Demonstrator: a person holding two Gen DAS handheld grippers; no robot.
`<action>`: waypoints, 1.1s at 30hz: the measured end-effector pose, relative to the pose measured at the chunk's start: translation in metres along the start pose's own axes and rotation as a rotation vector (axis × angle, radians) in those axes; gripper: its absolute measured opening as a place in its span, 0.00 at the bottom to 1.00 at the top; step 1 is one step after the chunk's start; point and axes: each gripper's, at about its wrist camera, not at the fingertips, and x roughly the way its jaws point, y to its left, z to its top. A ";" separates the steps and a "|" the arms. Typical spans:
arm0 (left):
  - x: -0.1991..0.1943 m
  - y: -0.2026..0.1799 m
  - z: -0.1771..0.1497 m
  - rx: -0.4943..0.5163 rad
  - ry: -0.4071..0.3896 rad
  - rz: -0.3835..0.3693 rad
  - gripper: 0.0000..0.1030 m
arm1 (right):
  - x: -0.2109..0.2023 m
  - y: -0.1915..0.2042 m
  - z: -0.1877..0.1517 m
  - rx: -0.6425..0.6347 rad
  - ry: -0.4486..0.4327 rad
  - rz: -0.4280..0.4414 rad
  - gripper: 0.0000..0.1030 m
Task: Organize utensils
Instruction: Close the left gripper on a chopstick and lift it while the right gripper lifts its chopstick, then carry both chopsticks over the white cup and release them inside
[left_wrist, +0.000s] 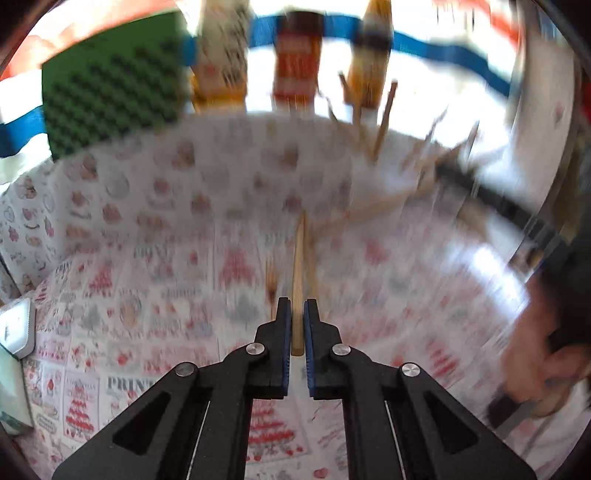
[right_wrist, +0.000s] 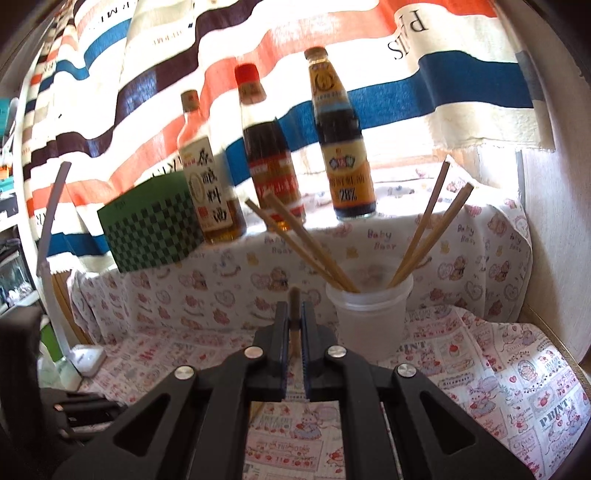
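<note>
Free room: the cloth (right_wrist: 480, 373) is bare in front of and R of the cup (right_wrist: 369, 317), and across the middle toward the L edge.

In the way, back-R area: cup stands there w/ four chopsticks (right_wrist: 428, 229) leaning out, two fanned L, two fanned R, so a side approach at rim height meets sticks; opening betw. the two pairs is clear from above.

Back edge: raised ledge w/ three bottles (right_wrist: 273, 155) in a row, green box (right_wrist: 151, 229) just L of them, curtain (right_wrist: 221, 74) right behind.

R edge: wall (right_wrist: 554, 229) close beside cup.

L edge: small white box (right_wrist: 86, 360), grey pole (right_wrist: 53, 229) rising from it.
</note>
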 end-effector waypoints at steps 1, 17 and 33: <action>-0.008 0.005 0.002 -0.017 -0.043 0.006 0.05 | -0.001 -0.001 0.002 0.006 -0.009 -0.005 0.05; -0.088 0.063 0.041 -0.121 -0.378 0.067 0.05 | -0.015 -0.038 0.018 0.165 -0.078 -0.006 0.05; -0.110 0.009 0.119 -0.028 -0.473 -0.016 0.05 | -0.053 -0.070 0.080 0.270 -0.276 -0.009 0.05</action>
